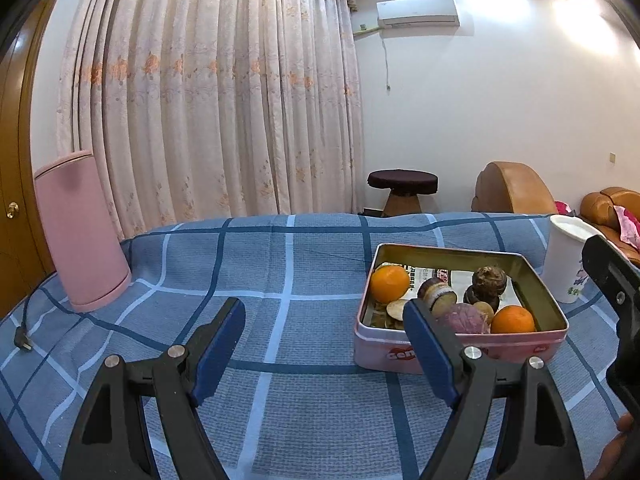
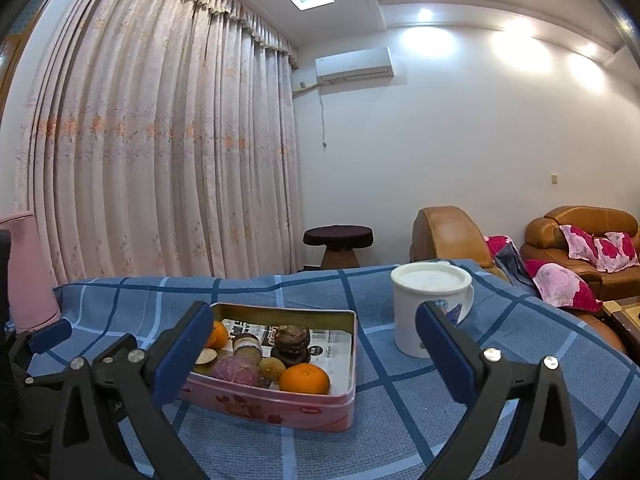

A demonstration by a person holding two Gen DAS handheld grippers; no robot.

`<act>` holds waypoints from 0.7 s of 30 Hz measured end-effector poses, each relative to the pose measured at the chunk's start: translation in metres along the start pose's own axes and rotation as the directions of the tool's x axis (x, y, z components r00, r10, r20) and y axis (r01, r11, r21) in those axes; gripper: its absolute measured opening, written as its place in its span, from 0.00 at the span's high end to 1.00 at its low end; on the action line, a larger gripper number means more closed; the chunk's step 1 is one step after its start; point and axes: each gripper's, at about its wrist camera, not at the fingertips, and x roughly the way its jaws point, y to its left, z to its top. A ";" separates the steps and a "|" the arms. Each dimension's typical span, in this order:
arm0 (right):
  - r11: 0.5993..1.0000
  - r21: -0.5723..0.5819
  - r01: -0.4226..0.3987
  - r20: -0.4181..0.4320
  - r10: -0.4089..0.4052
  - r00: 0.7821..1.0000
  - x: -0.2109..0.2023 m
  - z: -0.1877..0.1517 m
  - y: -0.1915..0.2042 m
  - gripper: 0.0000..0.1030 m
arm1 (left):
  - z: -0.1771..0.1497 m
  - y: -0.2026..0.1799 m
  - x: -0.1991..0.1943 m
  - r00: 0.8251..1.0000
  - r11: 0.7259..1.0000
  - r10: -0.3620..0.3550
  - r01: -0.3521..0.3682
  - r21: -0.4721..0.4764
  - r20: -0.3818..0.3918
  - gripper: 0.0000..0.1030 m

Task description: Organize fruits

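Note:
A pink tin box sits on the blue checked cloth. It holds two oranges, a purple sweet potato, dark brown taro roots, a small brown fruit and cut pieces. My left gripper is open and empty, left of the box. My right gripper is open and empty, with the box between and beyond its fingers.
A white lidded cup stands right of the box. A pink cylinder appliance with a power plug stands at the table's left. Brown sofas and a stool are behind the table.

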 end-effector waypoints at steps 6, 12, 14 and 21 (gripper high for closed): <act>1.000 0.002 -0.001 -0.001 0.001 1.000 0.000 0.000 0.000 0.00 | 0.000 0.000 0.001 1.000 1.000 0.005 -0.005 0.004 -0.004 0.20; 1.000 0.005 0.003 -0.002 -0.003 1.000 0.000 0.000 0.001 0.00 | 0.000 0.000 0.002 1.000 1.000 0.007 -0.007 0.006 -0.005 0.20; 1.000 0.005 0.002 -0.001 -0.002 1.000 0.000 0.000 0.001 0.00 | 0.000 0.000 0.002 1.000 1.000 0.005 -0.005 0.006 -0.005 0.20; 1.000 0.007 0.003 -0.004 -0.003 1.000 0.001 -0.001 0.001 0.00 | -0.001 0.001 0.002 1.000 1.000 0.007 -0.007 0.009 -0.005 0.20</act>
